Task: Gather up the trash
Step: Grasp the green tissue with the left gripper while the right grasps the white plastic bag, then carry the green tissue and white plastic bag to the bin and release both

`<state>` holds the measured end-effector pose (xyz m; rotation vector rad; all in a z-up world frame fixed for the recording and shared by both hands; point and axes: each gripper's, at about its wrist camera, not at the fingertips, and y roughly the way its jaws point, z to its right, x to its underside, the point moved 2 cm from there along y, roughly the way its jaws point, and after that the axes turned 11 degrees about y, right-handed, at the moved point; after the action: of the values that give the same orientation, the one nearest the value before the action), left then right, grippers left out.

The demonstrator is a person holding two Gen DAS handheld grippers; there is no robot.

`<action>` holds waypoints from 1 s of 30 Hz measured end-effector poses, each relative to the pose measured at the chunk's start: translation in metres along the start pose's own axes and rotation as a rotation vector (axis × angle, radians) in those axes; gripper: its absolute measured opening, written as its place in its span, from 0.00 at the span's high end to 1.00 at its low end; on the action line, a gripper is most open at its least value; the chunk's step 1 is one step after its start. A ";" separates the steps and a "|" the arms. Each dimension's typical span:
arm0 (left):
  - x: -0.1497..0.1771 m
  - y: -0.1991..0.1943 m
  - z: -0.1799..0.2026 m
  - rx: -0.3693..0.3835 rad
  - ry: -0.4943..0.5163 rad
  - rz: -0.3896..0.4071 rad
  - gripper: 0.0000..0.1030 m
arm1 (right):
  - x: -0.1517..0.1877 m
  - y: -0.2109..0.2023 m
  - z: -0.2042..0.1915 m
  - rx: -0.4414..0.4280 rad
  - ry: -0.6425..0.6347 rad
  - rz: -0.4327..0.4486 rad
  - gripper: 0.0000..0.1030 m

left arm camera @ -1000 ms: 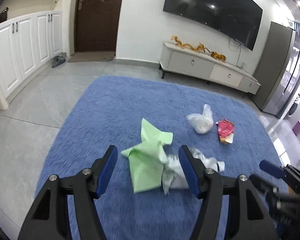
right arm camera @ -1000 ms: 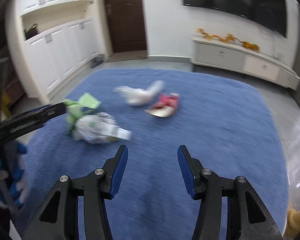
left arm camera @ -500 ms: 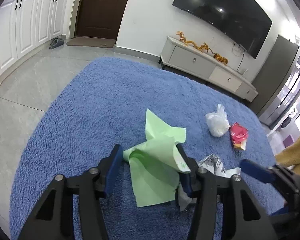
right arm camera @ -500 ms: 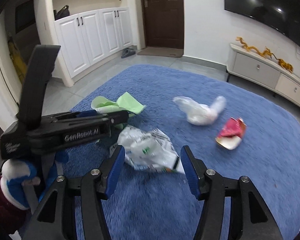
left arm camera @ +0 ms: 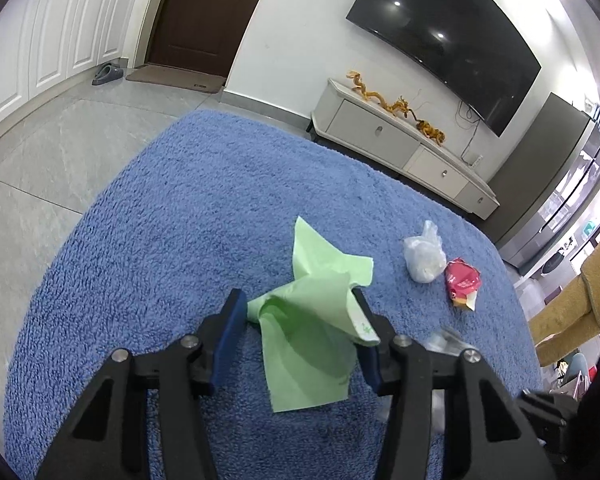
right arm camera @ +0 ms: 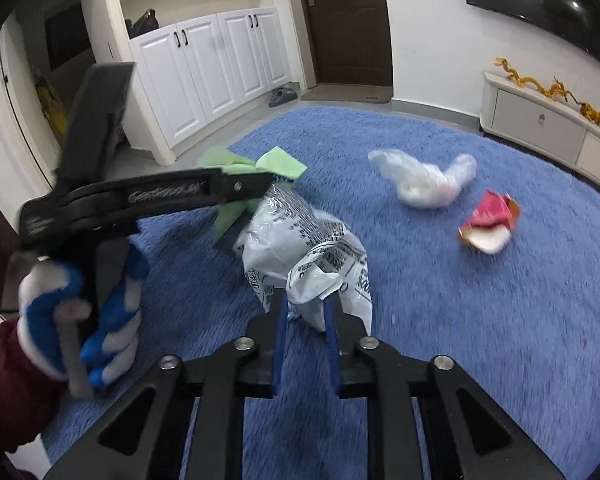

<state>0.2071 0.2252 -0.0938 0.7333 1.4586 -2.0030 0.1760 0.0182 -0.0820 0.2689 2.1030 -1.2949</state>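
My left gripper (left arm camera: 298,320) is shut on a light green plastic bag (left arm camera: 312,320) that hangs between its blue pads above the blue rug (left arm camera: 172,216). It also shows in the right wrist view (right arm camera: 256,186) with the green bag (right arm camera: 282,164). My right gripper (right arm camera: 306,304) is shut on a crumpled white printed plastic bag (right arm camera: 308,248). A clear plastic bag (left arm camera: 424,258) (right arm camera: 424,182) and a red snack wrapper (left arm camera: 462,282) (right arm camera: 488,224) lie on the rug farther ahead.
White cabinets (left arm camera: 40,48) and a dark door (left arm camera: 204,20) stand at the left and back. A low TV console (left arm camera: 400,140) with a TV (left arm camera: 444,40) above lines the far wall. A grey fridge (left arm camera: 552,176) is at the right. Slippers (left arm camera: 108,74) lie by the door.
My right gripper has closed on the white printed bag and lifted it. My left gripper has closed on the green bag and raised it off the rug.
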 end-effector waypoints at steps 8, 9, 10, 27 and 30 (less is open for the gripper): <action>0.002 -0.005 0.007 -0.054 0.032 0.018 0.58 | 0.035 -0.062 0.026 0.000 0.128 0.066 0.86; 0.002 -0.007 0.010 -0.086 0.044 0.024 0.60 | 0.041 -0.074 0.034 0.001 0.160 0.081 0.86; 0.002 -0.010 0.014 -0.128 0.061 0.035 0.60 | 0.045 -0.082 0.039 0.001 0.183 0.091 0.86; 0.030 -0.042 0.137 -0.109 0.251 0.062 0.69 | 0.101 -0.183 0.143 0.186 0.475 0.268 0.86; 0.030 -0.048 0.177 -0.003 0.279 0.067 0.70 | 0.101 -0.199 0.152 0.209 0.489 0.316 0.86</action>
<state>0.1336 0.0648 -0.0372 1.0808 1.5670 -1.9050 0.0647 -0.2254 -0.0464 1.0567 2.1869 -1.3489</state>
